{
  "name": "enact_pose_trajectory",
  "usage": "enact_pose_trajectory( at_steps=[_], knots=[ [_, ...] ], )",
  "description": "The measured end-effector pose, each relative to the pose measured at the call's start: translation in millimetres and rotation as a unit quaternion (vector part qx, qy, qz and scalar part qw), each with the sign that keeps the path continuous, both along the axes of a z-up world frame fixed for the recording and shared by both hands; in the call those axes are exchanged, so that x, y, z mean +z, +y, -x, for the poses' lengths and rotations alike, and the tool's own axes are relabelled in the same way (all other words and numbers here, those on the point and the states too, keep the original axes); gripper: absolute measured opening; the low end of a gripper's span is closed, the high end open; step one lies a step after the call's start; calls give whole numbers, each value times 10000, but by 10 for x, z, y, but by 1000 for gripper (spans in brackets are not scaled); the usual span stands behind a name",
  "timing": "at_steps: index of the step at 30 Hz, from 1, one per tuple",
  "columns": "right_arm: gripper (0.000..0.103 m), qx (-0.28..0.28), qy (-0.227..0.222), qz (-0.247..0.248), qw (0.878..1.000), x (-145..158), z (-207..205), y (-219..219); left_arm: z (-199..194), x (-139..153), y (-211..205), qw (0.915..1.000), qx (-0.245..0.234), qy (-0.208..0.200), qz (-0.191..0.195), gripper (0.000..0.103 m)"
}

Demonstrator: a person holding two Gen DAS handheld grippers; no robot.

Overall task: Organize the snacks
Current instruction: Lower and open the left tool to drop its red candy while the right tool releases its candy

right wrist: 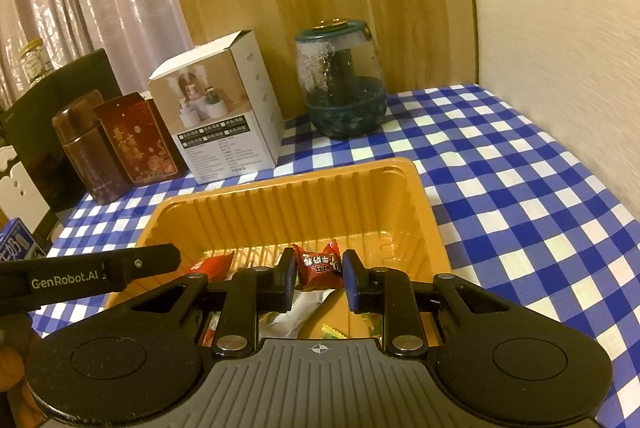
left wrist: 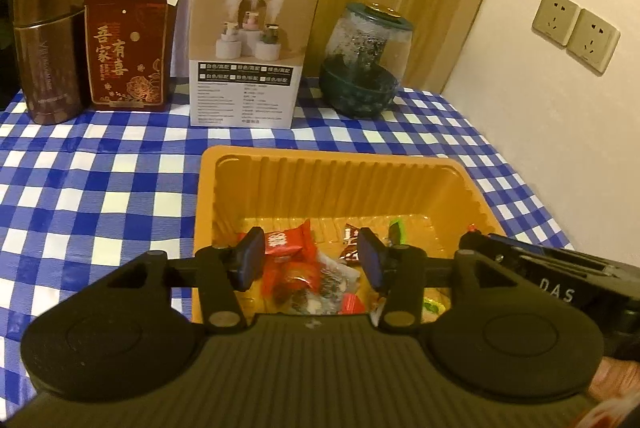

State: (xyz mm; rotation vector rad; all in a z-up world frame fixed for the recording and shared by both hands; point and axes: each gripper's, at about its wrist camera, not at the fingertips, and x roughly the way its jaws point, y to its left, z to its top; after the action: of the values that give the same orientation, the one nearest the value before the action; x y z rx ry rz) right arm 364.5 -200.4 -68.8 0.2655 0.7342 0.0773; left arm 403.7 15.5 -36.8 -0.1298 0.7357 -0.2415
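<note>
1. Both gripper bodies hide the near end of the orange tray (left wrist: 340, 179); the wrappers beneath them are hard to tell apart.
2. The tray holds a loose heap of wrapped snacks (left wrist: 304, 276). The left gripper (left wrist: 308, 260) hangs over them with its jaws parted, nothing pressed between the pads.
3. The right gripper (right wrist: 319, 278) is clamped on a red candy wrapper (right wrist: 318, 266) (print unreadable) above the tray.
4. Behind, on the blue-checked worktop (left wrist: 100, 179): a brown flask (left wrist: 48, 47), a red tin (left wrist: 126, 51), a white carton (left wrist: 250, 51) and a lidded glass jar (left wrist: 366, 59); two wall sockets (left wrist: 576, 31) at right.
</note>
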Motion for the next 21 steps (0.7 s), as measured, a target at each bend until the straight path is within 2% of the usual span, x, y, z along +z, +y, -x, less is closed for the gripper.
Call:
enact_pose_trajectory(
  at_steps=[10,21],
  knots=[
    [25,5,-24,-86,10000,4,-3,-24,18,-5,-60,9993,-91,-47,-362,47],
    [25,0,-46,-166,9999,11,-10,-17,26,-29,-62,9992,-132,-13,-389,47]
  ],
)
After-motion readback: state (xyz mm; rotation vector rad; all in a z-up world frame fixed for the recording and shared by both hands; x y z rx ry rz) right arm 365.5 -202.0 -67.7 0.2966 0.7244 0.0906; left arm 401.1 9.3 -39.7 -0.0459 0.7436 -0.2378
